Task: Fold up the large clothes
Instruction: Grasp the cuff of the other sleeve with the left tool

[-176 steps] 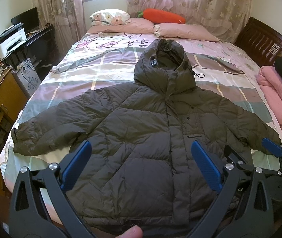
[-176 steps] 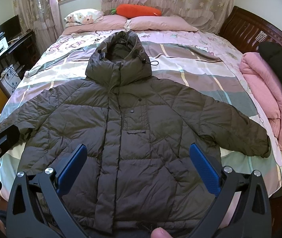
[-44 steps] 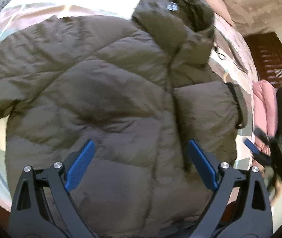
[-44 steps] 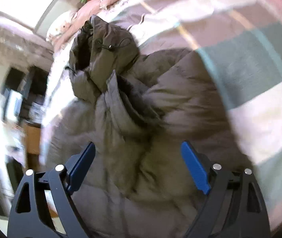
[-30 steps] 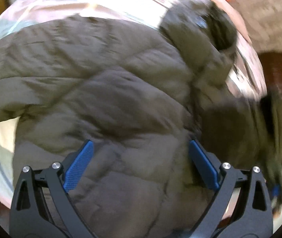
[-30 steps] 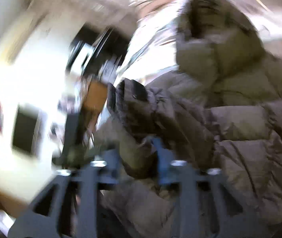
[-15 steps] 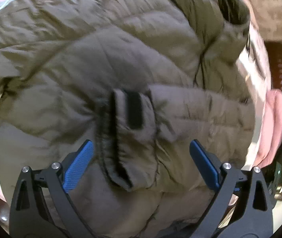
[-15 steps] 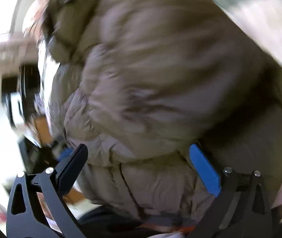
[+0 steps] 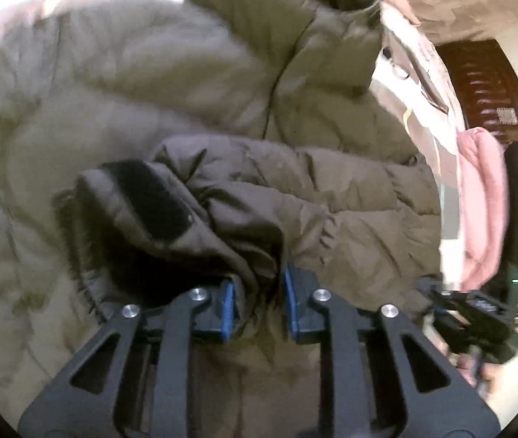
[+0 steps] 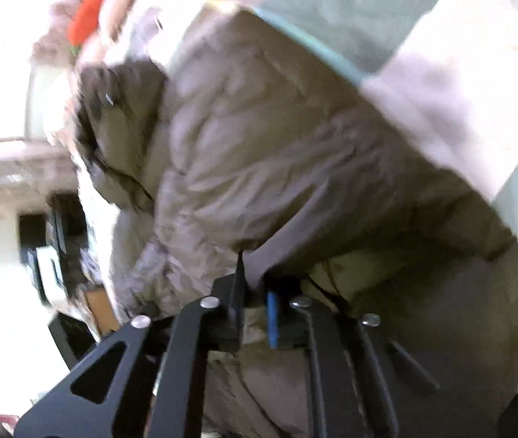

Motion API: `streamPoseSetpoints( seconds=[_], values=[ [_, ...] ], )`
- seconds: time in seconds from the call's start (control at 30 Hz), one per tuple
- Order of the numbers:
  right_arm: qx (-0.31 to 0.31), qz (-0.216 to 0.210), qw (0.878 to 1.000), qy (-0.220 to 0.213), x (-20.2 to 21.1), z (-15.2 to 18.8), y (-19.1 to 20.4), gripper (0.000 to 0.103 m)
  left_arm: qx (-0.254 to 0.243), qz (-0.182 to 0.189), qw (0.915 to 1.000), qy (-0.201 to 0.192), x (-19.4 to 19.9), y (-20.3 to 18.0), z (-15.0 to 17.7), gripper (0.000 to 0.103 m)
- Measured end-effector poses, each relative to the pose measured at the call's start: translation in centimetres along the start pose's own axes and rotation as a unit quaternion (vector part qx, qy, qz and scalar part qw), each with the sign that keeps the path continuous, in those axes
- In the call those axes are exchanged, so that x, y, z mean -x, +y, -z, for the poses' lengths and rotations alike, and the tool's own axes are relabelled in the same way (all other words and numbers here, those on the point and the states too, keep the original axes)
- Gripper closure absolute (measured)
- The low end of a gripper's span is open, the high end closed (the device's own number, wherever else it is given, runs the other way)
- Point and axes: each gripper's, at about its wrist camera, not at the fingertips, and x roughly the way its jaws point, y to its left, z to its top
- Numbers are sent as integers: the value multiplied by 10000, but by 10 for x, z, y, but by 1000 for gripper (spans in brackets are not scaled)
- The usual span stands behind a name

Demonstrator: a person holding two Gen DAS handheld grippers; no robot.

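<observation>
On the bed (image 10: 441, 73), the left tool (image 9: 258, 301) and, seemingly, right tool (image 10: 255, 306) pinch jacket (image 9: 149, 91) folds.

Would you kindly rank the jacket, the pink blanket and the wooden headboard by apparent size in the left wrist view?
1. Jacket, filling most of the frame.
2. and 3. Pink blanket and wooden headboard look similar; both sit at the distorted fisheye edge, so I will not rank them.

Both wrist views close over jacket (image 9: 193, 84)
</observation>
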Motion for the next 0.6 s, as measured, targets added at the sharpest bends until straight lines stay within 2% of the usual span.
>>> streamPoseSetpoints(
  seconds=[0.07, 0.1, 0.13, 0.2, 0.23, 0.3, 0.37, 0.47, 0.53, 0.57, 0.6],
  values=[
    [356, -128, 9988, -318, 13, -1, 12, 94, -296, -164, 9987, -382, 11, -14, -7, 81],
    [602, -63, 9977, -314, 15, -1, 19, 89, -415, -254, 9972, -564, 16, -20, -10, 81],
    [1025, 229, 9943, -162, 12, 0, 30, 82, -467, -317, 9963, -655, 21, -21, -13, 81],
    [1586, 818, 9832, 377, -7, 8, 42, 30, -446, -357, 9955, -753, 22, -23, -20, 76],
    [1603, 921, 9811, 578, -12, 11, 40, 24, -368, -312, 9961, -732, 21, -22, -23, 75],
    [1358, 835, 9818, 1032, -22, 19, 28, 24, -151, -256, 9975, -642, 12, -19, -28, 75],
    [1212, 754, 9829, 1161, -18, 21, 23, 24, -49, -276, 9979, -582, 10, -12, -26, 75],
    [1424, 960, 9846, 336, 11, 15, 30, 25, -55, -378, 9981, -488, 4, -9, -27, 75],
    [1312, 975, 9865, 44, 17, 11, 26, 27, -42, -384, 9983, -439, 1, -6, -29, 75],
    [1167, 923, 9888, 64, 13, 8, 21, 46, -43, -393, 9983, -434, -1, -5, -30, 75],
    [1081, 926, 9898, 115, 8, 6, 17, 71, -56, -424, 9981, -432, -2, -5, -31, 76]
  ],
)
